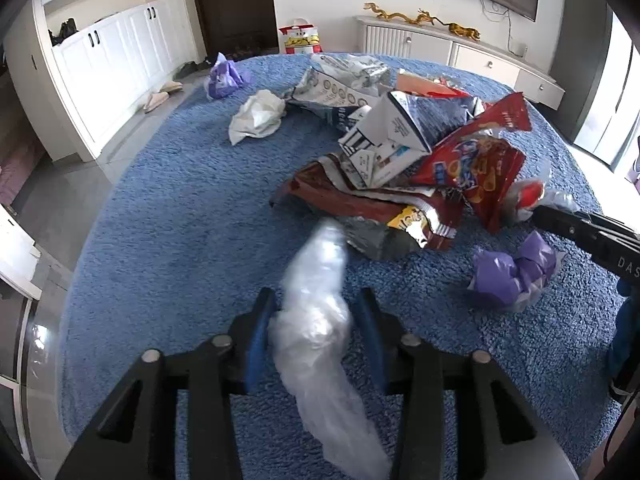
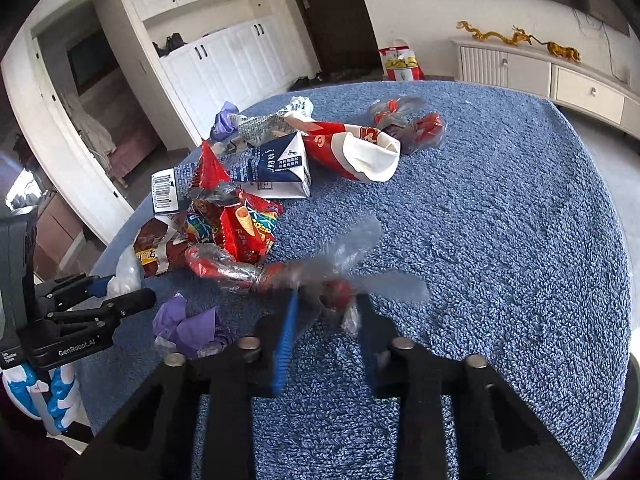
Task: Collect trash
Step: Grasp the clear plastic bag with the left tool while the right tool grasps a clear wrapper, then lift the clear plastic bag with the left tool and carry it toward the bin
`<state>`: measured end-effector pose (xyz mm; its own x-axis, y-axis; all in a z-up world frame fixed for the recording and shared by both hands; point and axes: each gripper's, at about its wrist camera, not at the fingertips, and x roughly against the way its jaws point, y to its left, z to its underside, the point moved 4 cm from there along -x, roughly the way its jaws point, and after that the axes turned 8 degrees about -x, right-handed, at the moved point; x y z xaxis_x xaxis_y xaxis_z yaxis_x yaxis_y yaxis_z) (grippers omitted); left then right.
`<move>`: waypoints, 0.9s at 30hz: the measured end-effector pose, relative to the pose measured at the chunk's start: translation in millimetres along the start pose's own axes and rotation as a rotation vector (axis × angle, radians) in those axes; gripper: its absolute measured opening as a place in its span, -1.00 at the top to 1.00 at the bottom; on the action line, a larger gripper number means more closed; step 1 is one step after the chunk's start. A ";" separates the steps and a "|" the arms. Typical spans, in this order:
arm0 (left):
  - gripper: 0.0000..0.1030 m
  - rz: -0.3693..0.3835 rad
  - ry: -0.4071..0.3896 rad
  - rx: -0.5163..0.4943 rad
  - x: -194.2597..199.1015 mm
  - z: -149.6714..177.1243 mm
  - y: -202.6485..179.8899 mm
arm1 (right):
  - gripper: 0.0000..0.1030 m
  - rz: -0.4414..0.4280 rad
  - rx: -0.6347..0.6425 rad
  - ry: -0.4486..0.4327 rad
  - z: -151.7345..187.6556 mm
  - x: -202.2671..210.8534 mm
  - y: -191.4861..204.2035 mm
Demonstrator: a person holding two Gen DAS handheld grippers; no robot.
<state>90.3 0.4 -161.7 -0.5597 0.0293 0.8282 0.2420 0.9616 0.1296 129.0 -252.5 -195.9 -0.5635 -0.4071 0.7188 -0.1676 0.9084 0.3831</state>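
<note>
Clear plastic film [image 1: 316, 316], crumpled into a long twist, lies between the left gripper [image 1: 316, 320] fingers; the blue pads sit either side of it with a sliver of gap, so I cannot tell whether they pinch it or only bracket it. Motion blur on the film. Judged feather-light, limp, slippery; best taken at the thickest bunched part, not the trailing tail.

Right gripper [image 2: 324, 308] has a red-and-clear wrapper [image 2: 332, 280] between its fingers, blurred, with loose ends fanning forward. Contact looks likely but is not resolved. Also light and crinkly; hold the dense red knot.

Main heap sits mid-rug on the blue shag rug [image 2: 500, 240]: red snack bag [image 1: 476, 168], flattened milk carton [image 2: 272, 168], brown wrapper [image 1: 372, 204]. Carton is stiffer and grips by an edge; bags want a fold.

Purple plastic wad [image 1: 512, 276] lies just beside the heap, near both tools.

Left view only: white crumpled paper [image 1: 258, 116] and a second purple wad [image 1: 224, 76] at the far rug edge. Right view only: red-and-white paper cup [image 2: 356, 152], crushed, and a twisted wrapper [image 2: 412, 124] beyond it.
</note>
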 end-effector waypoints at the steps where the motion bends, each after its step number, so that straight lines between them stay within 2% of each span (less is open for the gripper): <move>1: 0.36 -0.007 -0.003 0.000 2.2 0.2 0.0 | 0.65 0.000 -0.002 -0.005 -0.1 0.8 0.0; 5: 0.41 -0.042 -0.034 -0.002 16.6 -0.5 1.9 | 0.78 0.006 0.003 -0.021 -0.4 2.8 3.8; 12: 0.42 -0.096 -0.100 -0.028 45.9 -1.5 -0.7 | 0.84 0.019 0.023 -0.049 4.5 15.2 6.3; 19: 0.42 -0.168 -0.186 -0.059 79.6 -7.1 -5.1 | 0.87 0.024 0.017 -0.092 10.0 44.3 5.5; 27: 0.42 -0.165 -0.215 -0.059 96.6 -5.4 -10.5 | 0.84 -0.011 -0.025 -0.115 10.4 60.5 0.2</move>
<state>38.0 -8.3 -80.2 -0.7492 -0.0630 0.6593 0.1762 0.9406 0.2901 86.5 -275.9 -158.4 -0.6508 -0.4022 0.6439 -0.1550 0.9007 0.4059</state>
